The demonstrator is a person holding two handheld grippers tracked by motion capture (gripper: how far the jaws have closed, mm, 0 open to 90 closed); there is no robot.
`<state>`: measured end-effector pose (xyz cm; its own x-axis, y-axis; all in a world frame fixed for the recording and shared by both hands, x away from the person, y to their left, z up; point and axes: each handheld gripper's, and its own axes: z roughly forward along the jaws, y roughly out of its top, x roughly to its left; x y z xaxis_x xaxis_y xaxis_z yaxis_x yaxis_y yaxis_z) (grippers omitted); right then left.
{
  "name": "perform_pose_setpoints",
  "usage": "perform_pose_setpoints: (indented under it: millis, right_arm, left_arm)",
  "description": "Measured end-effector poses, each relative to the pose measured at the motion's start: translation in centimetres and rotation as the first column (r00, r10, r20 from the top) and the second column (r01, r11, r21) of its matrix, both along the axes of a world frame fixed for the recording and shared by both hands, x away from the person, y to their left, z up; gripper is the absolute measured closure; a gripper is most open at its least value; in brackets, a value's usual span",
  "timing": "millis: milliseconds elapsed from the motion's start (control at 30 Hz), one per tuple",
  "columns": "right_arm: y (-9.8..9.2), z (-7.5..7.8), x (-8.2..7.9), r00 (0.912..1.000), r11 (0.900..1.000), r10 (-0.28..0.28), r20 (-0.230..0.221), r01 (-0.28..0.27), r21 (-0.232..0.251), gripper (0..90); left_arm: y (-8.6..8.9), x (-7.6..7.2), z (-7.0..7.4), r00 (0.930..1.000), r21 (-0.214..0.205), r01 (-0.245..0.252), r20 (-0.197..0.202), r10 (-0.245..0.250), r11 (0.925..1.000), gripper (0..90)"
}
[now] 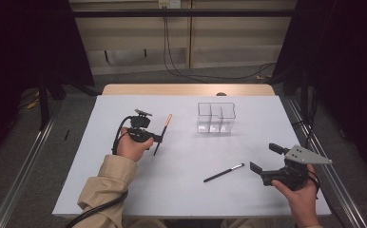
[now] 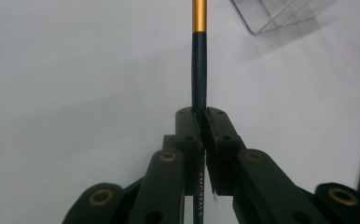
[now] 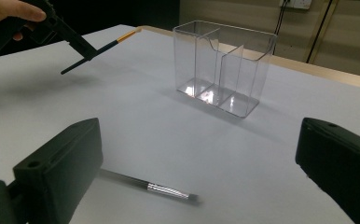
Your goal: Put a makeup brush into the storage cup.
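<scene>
From the high view, the left gripper (image 1: 158,138) at nine o'clock on the white table (image 1: 124,190) clamps a dark pen with a gold end (image 1: 163,133); the clear organizer (image 1: 216,117) stands toward one o'clock; a black pen (image 1: 223,173) lies at five o'clock, just beside the right gripper (image 1: 263,157), jaws wide; along the left gripper view, the jaws pinch the pen's shaft (image 2: 199,70), gold end at twelve o'clock; along the right gripper view, wide jaws frame the black pen (image 3: 145,185) at six o'clock, the organizer (image 3: 225,65) at twelve.
</scene>
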<state>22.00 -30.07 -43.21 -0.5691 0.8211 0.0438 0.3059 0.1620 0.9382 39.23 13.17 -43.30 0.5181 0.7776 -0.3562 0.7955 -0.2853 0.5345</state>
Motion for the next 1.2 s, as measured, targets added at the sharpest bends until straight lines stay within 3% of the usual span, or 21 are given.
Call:
perform_pose_setpoints:
  millis: [67, 267, 367, 433, 500, 533, 800, 967, 1067, 1100, 1167, 1200]
  right_arm:
    - [0.1, 0.0, 0.0, 1.0, 1.0, 0.005, 0.002, -0.005, 0.007, 0.1]
    - [0.4, -0.1, 0.3, 0.9999, 0.9999, 0.007, -0.009, -0.007, 0.009, 0.0]
    - [0.6, -0.1, 0.4, 0.9999, 0.9999, 0.011, -0.011, -0.011, 0.008, 0.0]
    - [0.7, 0.0, 0.5, 0.9999, 0.9999, 0.012, -0.008, -0.012, 0.005, 0.0]
    - [0.9, 0.0, 0.5, 0.9999, 0.9999, 0.012, -0.008, -0.012, 0.006, 0.0]
    - [0.9, 0.1, 0.5, 0.9999, 0.9999, 0.013, -0.008, -0.013, 0.005, 0.0]
    - [1.1, 0.1, 0.6, 0.9998, 0.9997, 0.017, -0.008, -0.017, 0.017, 0.0]
    - [1.1, 0.0, 0.7, 0.9997, 0.9996, 0.021, -0.009, -0.021, 0.019, 0.0]
    - [1.2, 0.0, 0.8, 0.9997, 0.9996, 0.022, -0.01, -0.022, 0.02, 0.0]
    - [1.2, 0.0, 0.8, 0.9997, 0.9996, 0.022, -0.009, -0.022, 0.02, 0.0]
    - [1.3, 0.0, 0.8, 0.9997, 0.9995, 0.023, -0.01, -0.022, 0.022, 0.0]
    - [1.3, 0.0, 0.8, 0.9997, 0.9995, 0.022, -0.01, -0.022, 0.023, 0.0]
  left_arm:
    - [0.3, -0.3, 0.0, 0.9998, -0.034, -0.007, 0.02, 0.007, 0.9994, 84.7]
    - [0.6, -0.8, 0.4, 0.9972, -0.056, -0.013, 0.073, 0.017, 0.9983, 84.6]
    - [0.6, -1.1, 0.6, 0.9966, -0.07, -0.01, 0.081, 0.016, 0.9975, 84.7]
    - [0.7, -1.4, 0.9, 0.9945, -0.108, -0.008, 0.103, 0.019, 0.9941, 84.6]
    - [0.8, -1.5, 1.0, 0.9929, -0.117, -0.006, 0.117, 0.02, 0.9931, 84.6]
    - [0.9, -1.8, 1.1, 0.9907, -0.145, 0.0, 0.135, 0.02, 0.9894, 84.6]
    - [0.8, -2.6, 1.1, 0.9788, -0.178, 0.024, 0.204, 0.013, 0.9838, 84.6]
    - [0.7, -3.1, 1.1, 0.9695, -0.22, 0.05, 0.245, 0.005, 0.9742, 84.6]
    - [0.6, -3.5, 1.1, 0.9676, -0.273, 0.072, 0.253, -0.001, 0.9594, 84.6]
    - [0.6, -3.5, 1.1, 0.9676, -0.273, 0.072, 0.253, -0.001, 0.9594, 84.6]
    - [0.5, -3.8, 1.0, 0.9646, -0.301, 0.096, 0.263, -0.014, 0.9489, 84.6]
    - [0.5, -3.8, 1.0, 0.9646, -0.301, 0.096, 0.263, -0.014, 0.9489, 84.6]
